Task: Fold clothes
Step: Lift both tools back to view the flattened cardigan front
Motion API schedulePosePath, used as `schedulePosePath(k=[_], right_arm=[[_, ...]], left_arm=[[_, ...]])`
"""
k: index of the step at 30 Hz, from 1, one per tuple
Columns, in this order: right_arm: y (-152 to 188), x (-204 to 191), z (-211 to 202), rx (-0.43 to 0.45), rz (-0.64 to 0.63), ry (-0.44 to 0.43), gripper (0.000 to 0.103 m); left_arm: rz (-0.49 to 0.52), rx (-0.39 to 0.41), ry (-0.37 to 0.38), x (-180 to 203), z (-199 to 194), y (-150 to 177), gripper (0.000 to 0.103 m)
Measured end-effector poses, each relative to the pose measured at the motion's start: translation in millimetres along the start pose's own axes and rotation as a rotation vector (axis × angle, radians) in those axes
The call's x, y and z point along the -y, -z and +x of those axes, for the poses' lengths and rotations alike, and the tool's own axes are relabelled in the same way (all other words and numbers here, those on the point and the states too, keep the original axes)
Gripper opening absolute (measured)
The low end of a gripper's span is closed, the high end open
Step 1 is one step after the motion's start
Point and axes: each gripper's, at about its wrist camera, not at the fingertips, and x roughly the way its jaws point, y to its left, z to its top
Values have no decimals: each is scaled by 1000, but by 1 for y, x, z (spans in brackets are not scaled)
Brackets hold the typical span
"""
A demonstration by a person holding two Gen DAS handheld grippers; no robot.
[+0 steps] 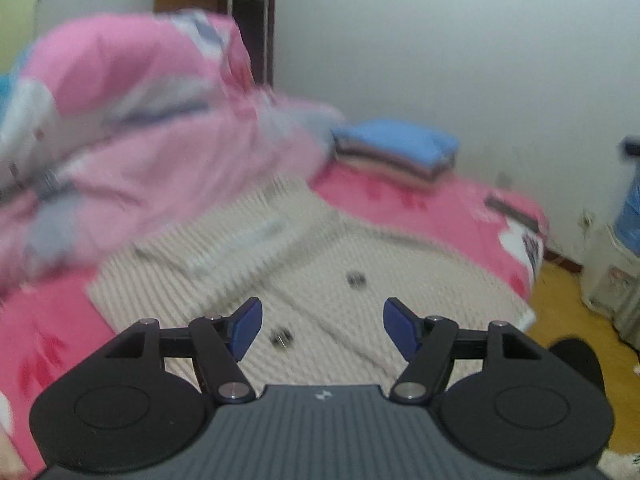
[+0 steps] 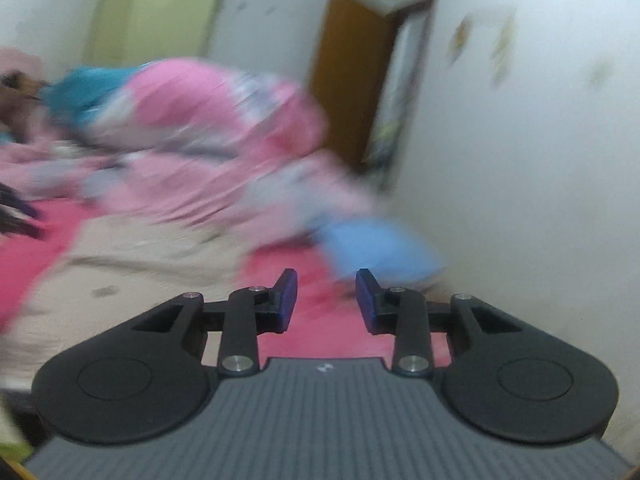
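Nearest us in the left wrist view is the left gripper (image 1: 322,330), its blue-padded jaws spread wide with nothing between them, hovering just above the beige ribbed cardigan (image 1: 320,256) that lies spread on the pink bed sheet (image 1: 420,208). Two dark buttons (image 1: 356,279) show along its front. In the right wrist view the right gripper (image 2: 326,300) is also empty, jaws moderately apart, pointed over the sheet with the cardigan to its left.

At the far right of the bed, by the wall, a stack of folded clothes (image 1: 394,152) sits with a blue piece on top. A bunched pink quilt (image 1: 132,128) is heaped at the far left, touching the cardigan's far edge.

Whether the cardigan has been laid out for folding or is part-way through its folds, the blur will not let us settle. For a clean fold, we judge that each gripper should pinch a single layer at an edge or corner, both lifting evenly so the knit does not stretch or skew, and keeping the button line straight. The loose quilt could snag a far corner.

We can read no brand, label or writing; only a small pale mark shows on each gripper body.
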Motion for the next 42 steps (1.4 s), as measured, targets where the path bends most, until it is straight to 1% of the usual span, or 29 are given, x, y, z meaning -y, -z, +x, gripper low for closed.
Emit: schedulePosePath(k=[3,4,5,8,9,10,11,14,16,19,25,31,36,42], right_arm=[[52,-27,58,-101,78,-157,31],[68,-43,85,-112,103,-207,31],[77,-56,104,-116,130,-243,31],[101,-94,162,-129,205,-348,31],[104,-108,177,-138,199,-359,31],[105,-121,188,-142,161,-344,31],[105,-134,197,-144,109,-309,31],[105,-155,218,-157,16,-248,31],[109,-157,223,-172,26,-253,31],[109,-155,231,-175,51,-252,31],[116,-154,229,-189,70,-245,31],[116,-159,233,-206,44,-226,34],[116,-159,233,-210,47,-222,36],[116,-158,233,-212,49,-222,38]], left_arm=[[-46,-48,15,0,31,24,68],[-60,-49,8,2,37,33,68],[-73,-51,2,3,43,41,68],[-91,-61,-55,5,73,56,68],[-95,-67,-64,5,84,60,68],[-100,-68,-75,5,93,61,68],[-110,-64,-88,4,100,63,68],[-150,-26,-114,3,114,68,68],[-156,2,-142,4,123,68,68],[-173,3,-164,3,135,70,69],[-223,-42,-183,-3,150,79,69],[-216,-35,-205,-2,154,83,76],[-208,-38,-216,0,158,83,81],[-200,-40,-229,2,160,83,84]])
